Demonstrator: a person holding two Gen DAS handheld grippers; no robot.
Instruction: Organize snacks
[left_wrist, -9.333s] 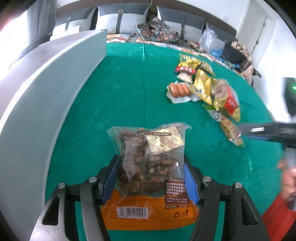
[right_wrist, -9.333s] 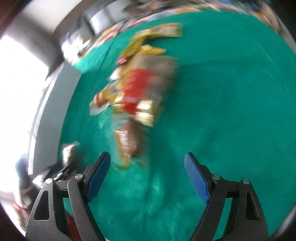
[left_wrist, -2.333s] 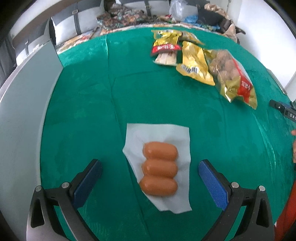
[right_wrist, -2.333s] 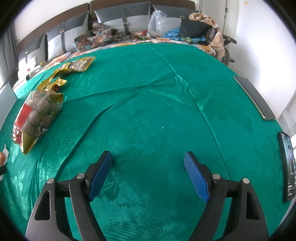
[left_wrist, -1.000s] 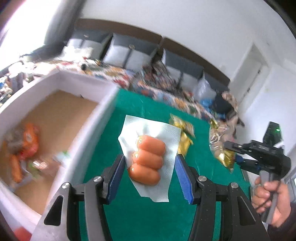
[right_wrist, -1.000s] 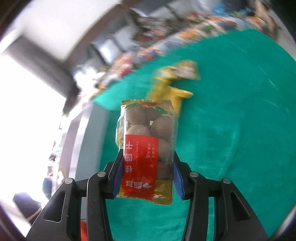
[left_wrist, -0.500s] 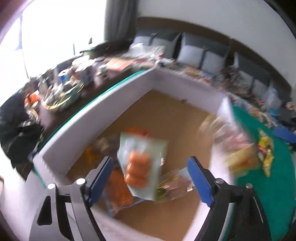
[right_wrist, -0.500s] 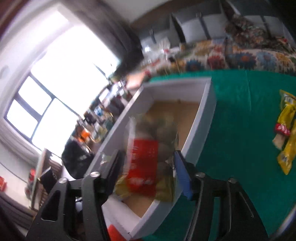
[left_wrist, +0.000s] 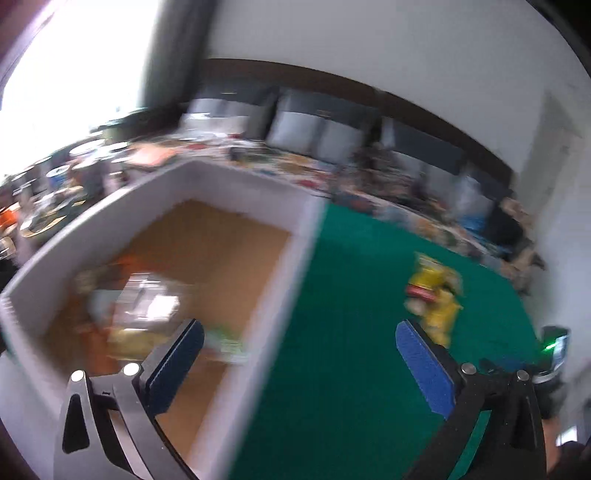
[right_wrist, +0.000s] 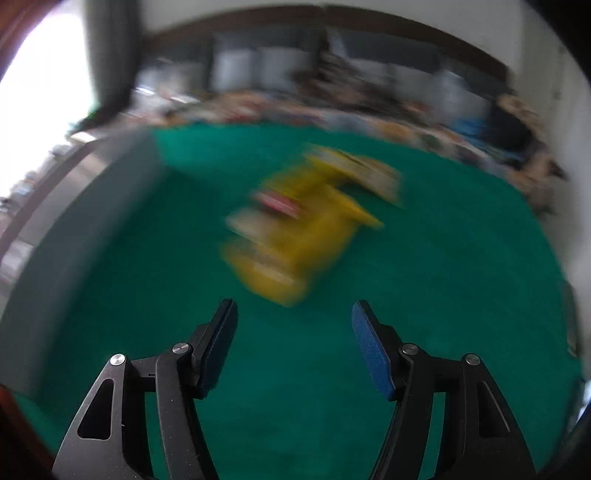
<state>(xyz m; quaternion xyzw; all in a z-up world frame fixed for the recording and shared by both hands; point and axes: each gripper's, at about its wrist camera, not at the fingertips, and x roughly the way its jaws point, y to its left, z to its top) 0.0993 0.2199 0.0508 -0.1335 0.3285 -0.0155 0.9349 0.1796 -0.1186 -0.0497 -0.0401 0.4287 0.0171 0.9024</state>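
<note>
Both views are motion-blurred. My left gripper hangs over the right wall of the white box; its jaws are opening wide with nothing between them. Several snack packs lie blurred on the box's brown floor. A small pile of yellow snack packets rests on the green cloth beyond the right fingertip. My right gripper points down at the same yellow packets, a little short of them. Its jaws are opening too, and they are empty.
The green tablecloth spreads around the packets. The box's grey-white wall runs along the left of the right wrist view. The other gripper, with a green light, shows at the left view's right edge. Sofa cushions and clutter line the far side.
The sausage pack and the red-labelled bag have left the jaws over the box. Both grippers are now empty, wider open, and have swung back toward the green cloth and the yellow packets.
</note>
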